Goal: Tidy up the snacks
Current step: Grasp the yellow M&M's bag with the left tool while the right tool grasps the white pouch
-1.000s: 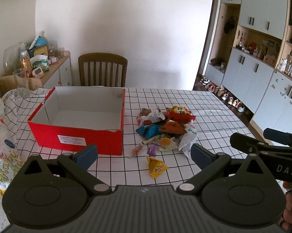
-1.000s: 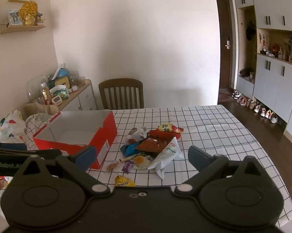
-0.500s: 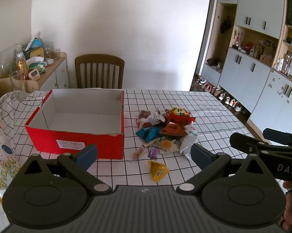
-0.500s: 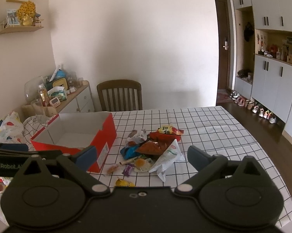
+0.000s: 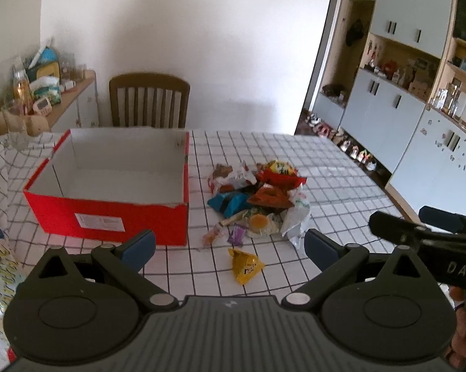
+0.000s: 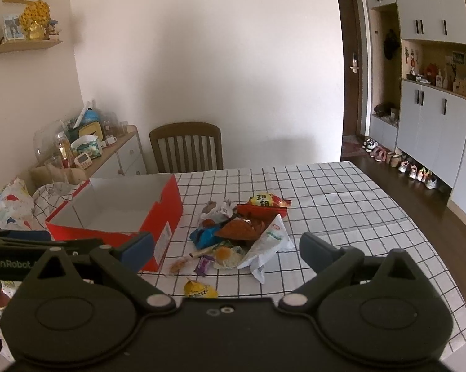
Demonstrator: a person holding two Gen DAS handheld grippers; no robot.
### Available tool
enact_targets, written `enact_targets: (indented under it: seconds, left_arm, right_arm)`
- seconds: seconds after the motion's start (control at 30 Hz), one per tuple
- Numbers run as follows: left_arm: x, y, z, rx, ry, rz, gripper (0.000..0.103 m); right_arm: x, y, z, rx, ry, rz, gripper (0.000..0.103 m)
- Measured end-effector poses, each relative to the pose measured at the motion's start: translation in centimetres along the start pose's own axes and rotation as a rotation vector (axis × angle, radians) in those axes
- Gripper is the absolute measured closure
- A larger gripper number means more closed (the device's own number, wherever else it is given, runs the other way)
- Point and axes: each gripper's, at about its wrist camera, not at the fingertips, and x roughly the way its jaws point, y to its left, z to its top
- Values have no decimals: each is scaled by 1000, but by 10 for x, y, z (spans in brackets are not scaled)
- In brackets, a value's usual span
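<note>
Both tools spread wide, empty, hovering over near edge of worktop (image 5: 341, 186). Yellow packet (image 5: 244, 265) lies alone at 12 o'clock of left tool (image 5: 229, 245), nearest item; snack pile (image 5: 257, 198) just beyond. Red box (image 5: 115, 217) at 10 o'clock, empty. Right tool (image 6: 226, 248): packet low, 12 o'clock. Likely first pick: yellow packet, either tool.

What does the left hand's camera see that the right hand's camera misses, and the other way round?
Only the left wrist view shows the white label on the red box's near wall and the right gripper from the side. Only the right wrist view shows the wall shelf, the brown door and the left gripper from the side. Both show the empty red box, the snack pile, the yellow packet and the chair. Both grippers are open.
</note>
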Motion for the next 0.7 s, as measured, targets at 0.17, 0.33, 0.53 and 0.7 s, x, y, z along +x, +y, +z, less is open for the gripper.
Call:
enact_targets:
  seconds: [0.17, 0.33, 0.53, 0.7]
  left_arm:
    - [22, 4, -5, -44, 67, 16, 0]
    - [45, 1, -12, -35, 108, 38, 0]
    - [80, -11, -17, -10, 152, 35, 0]
    - [113, -21, -17, -23, 199, 32, 1]
  right_arm:
    - [20, -17, -2, 22, 45, 0, 3]
    - [50, -40, -4, 38, 104, -12, 7]
    - [90, -69, -1, 69, 165, -42, 15]
    - [126, -88, 4, 97, 213, -47, 15]
